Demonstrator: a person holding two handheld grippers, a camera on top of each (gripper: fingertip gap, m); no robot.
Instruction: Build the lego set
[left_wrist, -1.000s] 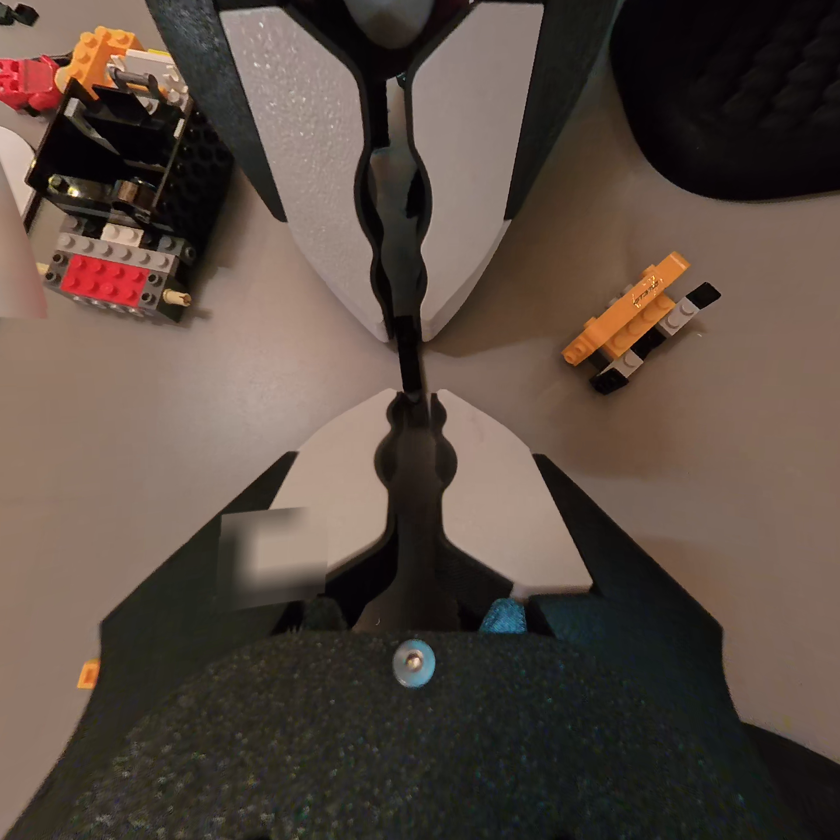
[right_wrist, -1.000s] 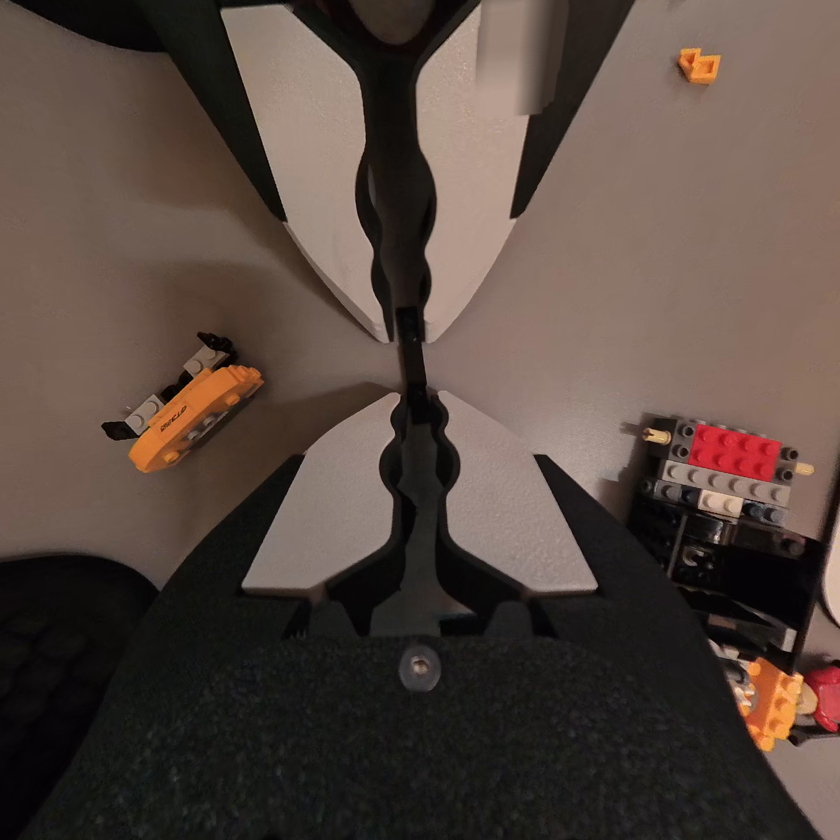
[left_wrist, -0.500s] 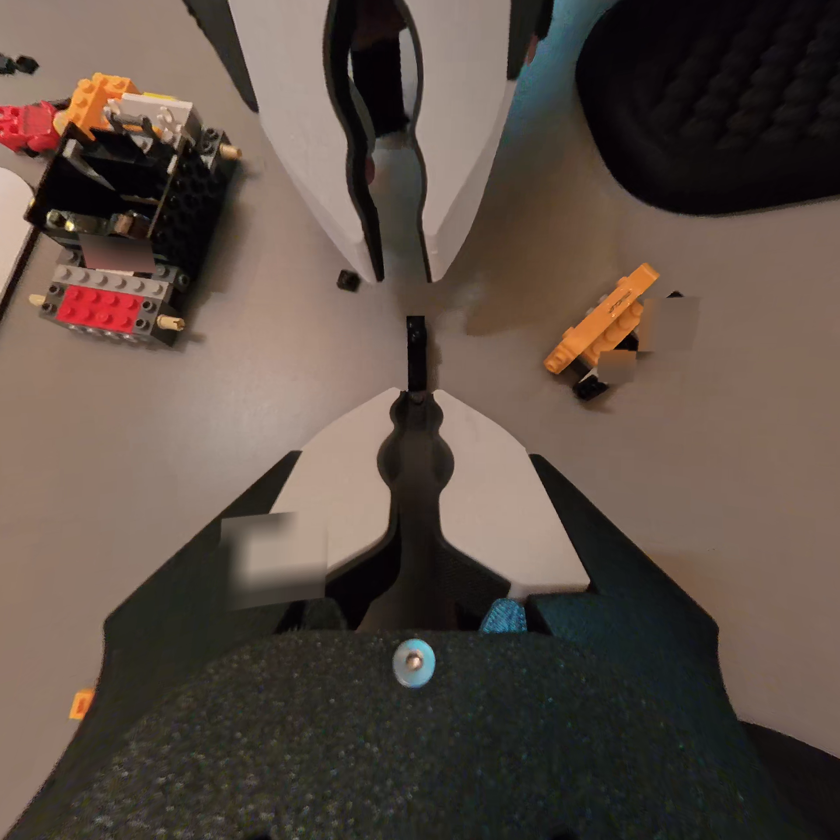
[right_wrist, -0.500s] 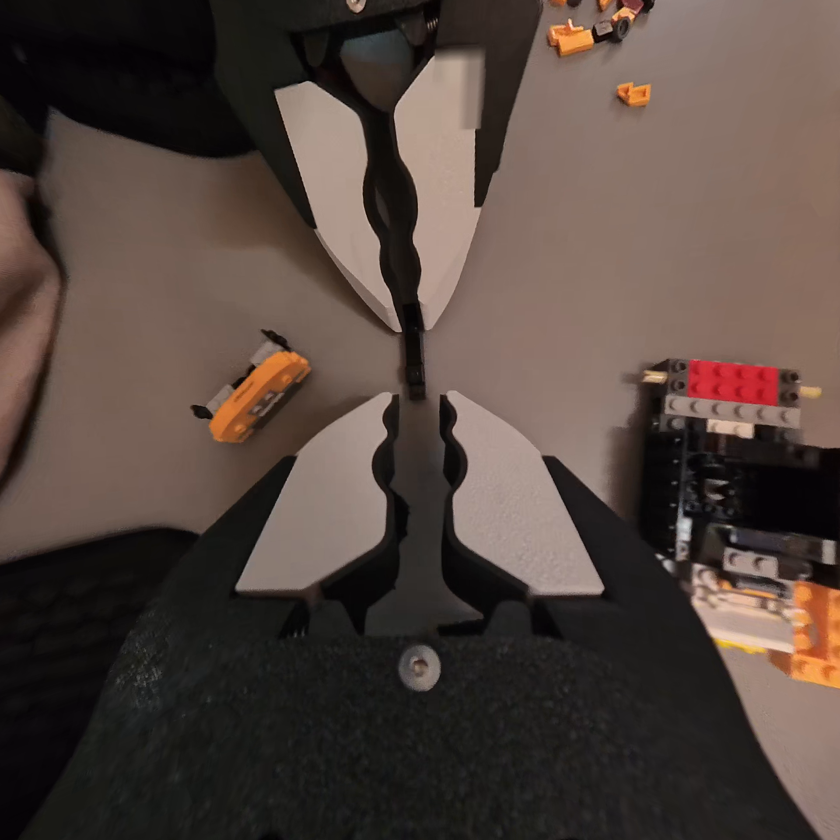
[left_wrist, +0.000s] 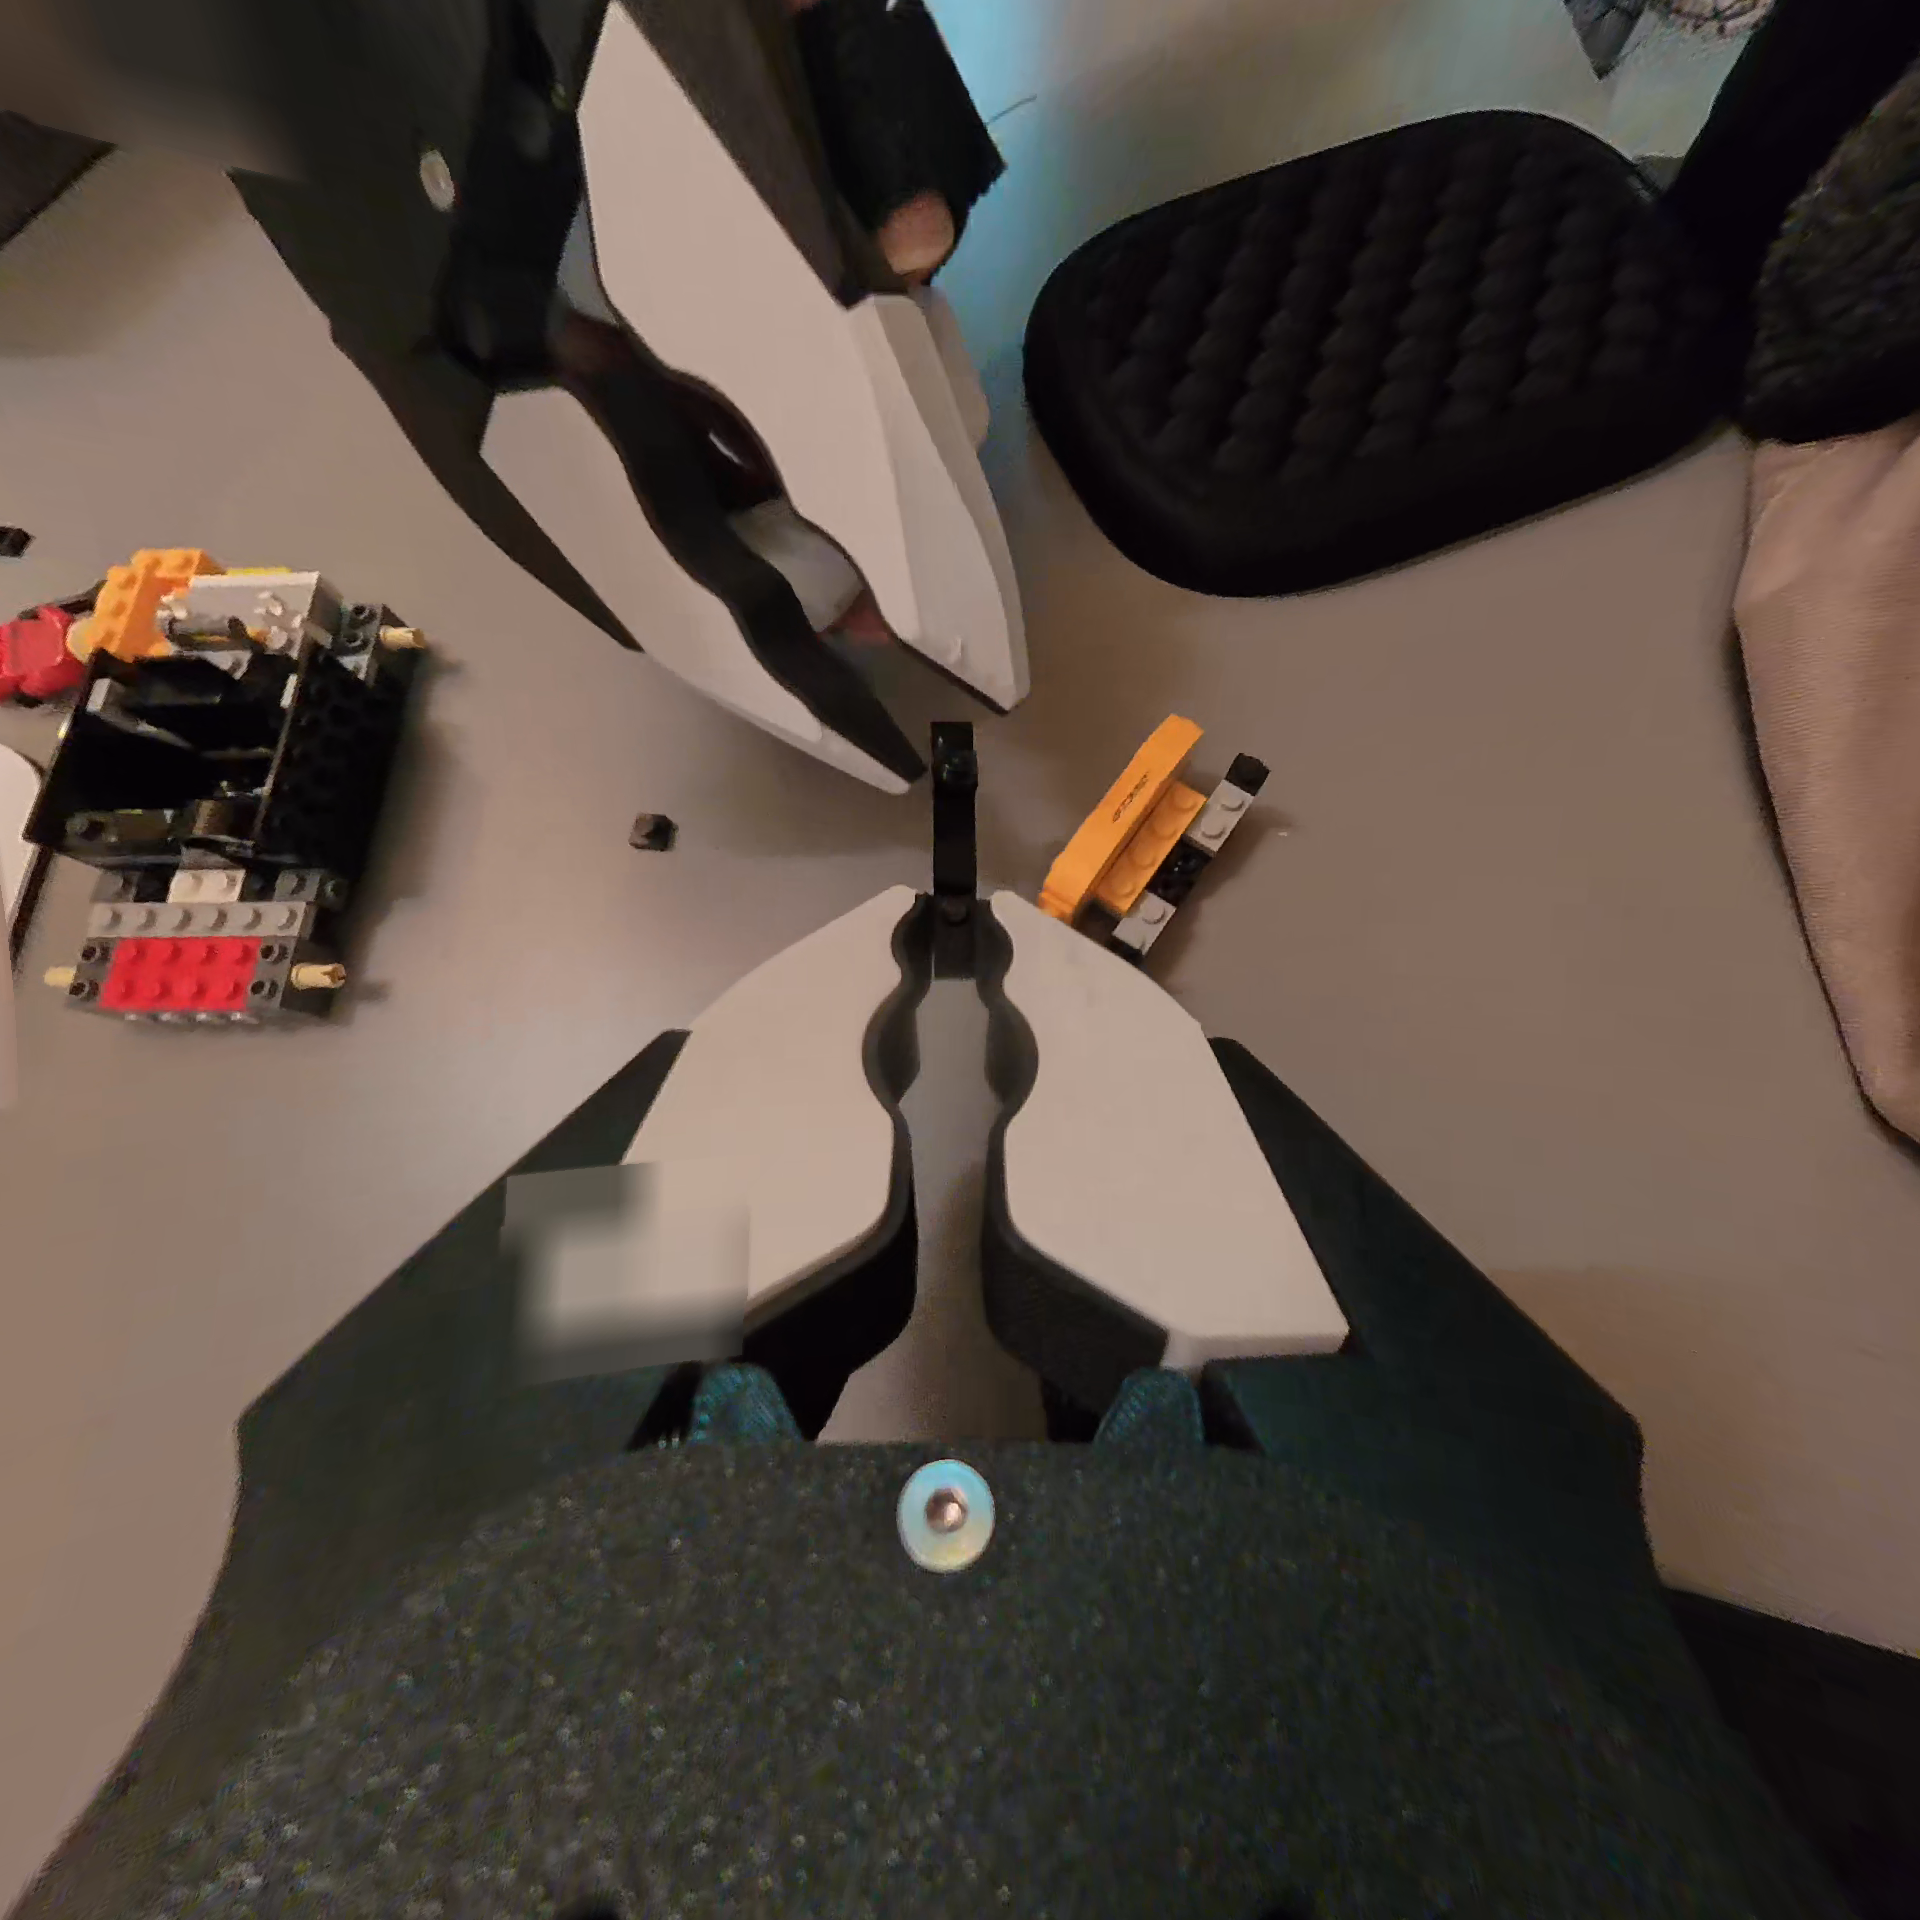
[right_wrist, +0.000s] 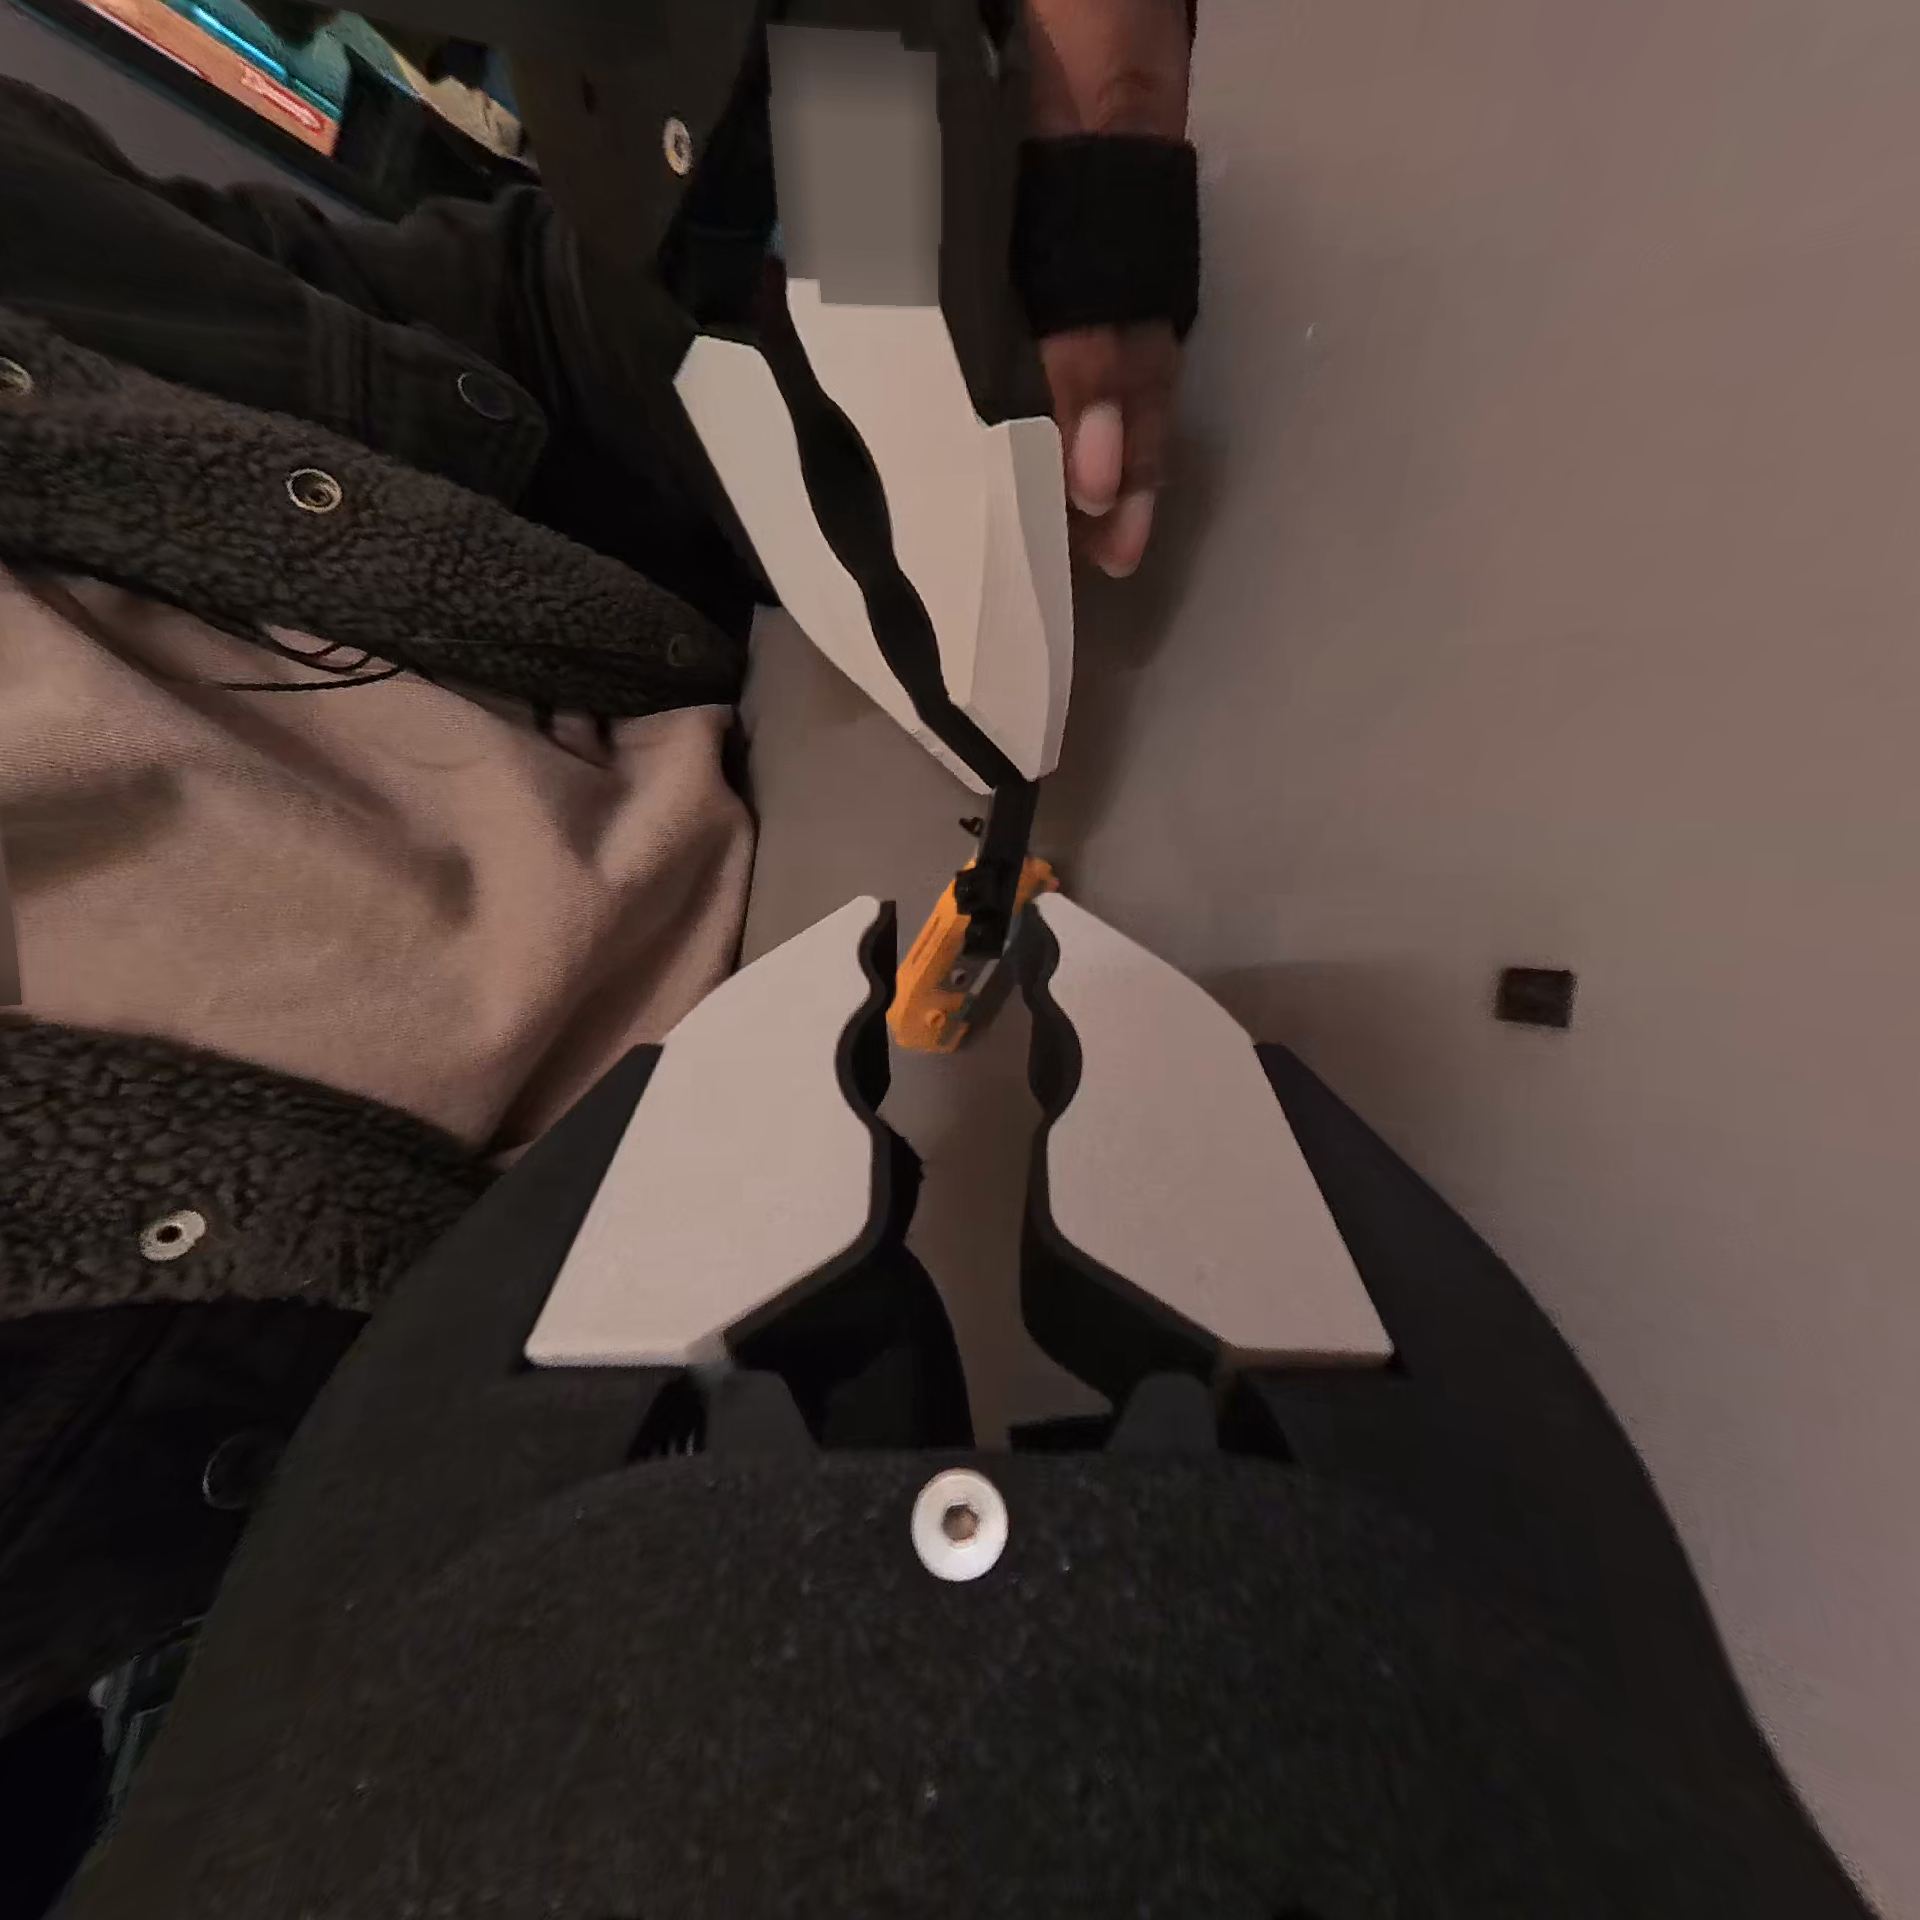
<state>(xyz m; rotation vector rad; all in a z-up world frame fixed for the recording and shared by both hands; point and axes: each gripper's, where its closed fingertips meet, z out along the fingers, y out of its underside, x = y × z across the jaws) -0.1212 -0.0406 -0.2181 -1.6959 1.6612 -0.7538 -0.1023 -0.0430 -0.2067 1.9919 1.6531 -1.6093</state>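
Fingertips first: the left hand-held gripper (left_wrist: 953, 914) is clenched on the bottom end of a thin black lego piece (left_wrist: 952, 821), a narrow bar that sticks straight out past the tips. The right hand-held gripper (right_wrist: 961, 914) is spread apart with nothing in it, sitting just off the free end of that bar. Honestly this piece looks like it'll handle like any small plastic part: very light, rigid, smooth and a bit slippery, so it could pivot in the pinch if you push on the far end. I'd say grab it across the flat sides, close to the end you're pressing, not at the tip. Just beside the bar on the table (left_wrist: 520, 1060) lies one small orange sub-build (left_wrist: 1138, 831) with grey and black plates under it; it's on its side, and in the right wrist view it shows right between the open fingers, but I can't tell if they touch it. Probably best held by the long orange edges, since the plates underneath might pop off. Further left is one bigger black build (left_wrist: 208, 790) with a red plate, grey plates, tan pins and an orange and white bit on top, chunkier but still light, I'd guess. One loose tiny black stud (left_wrist: 652, 831) sits between it and the grippers. One black textured pad (left_wrist: 1340, 343) lies well apart at the back.
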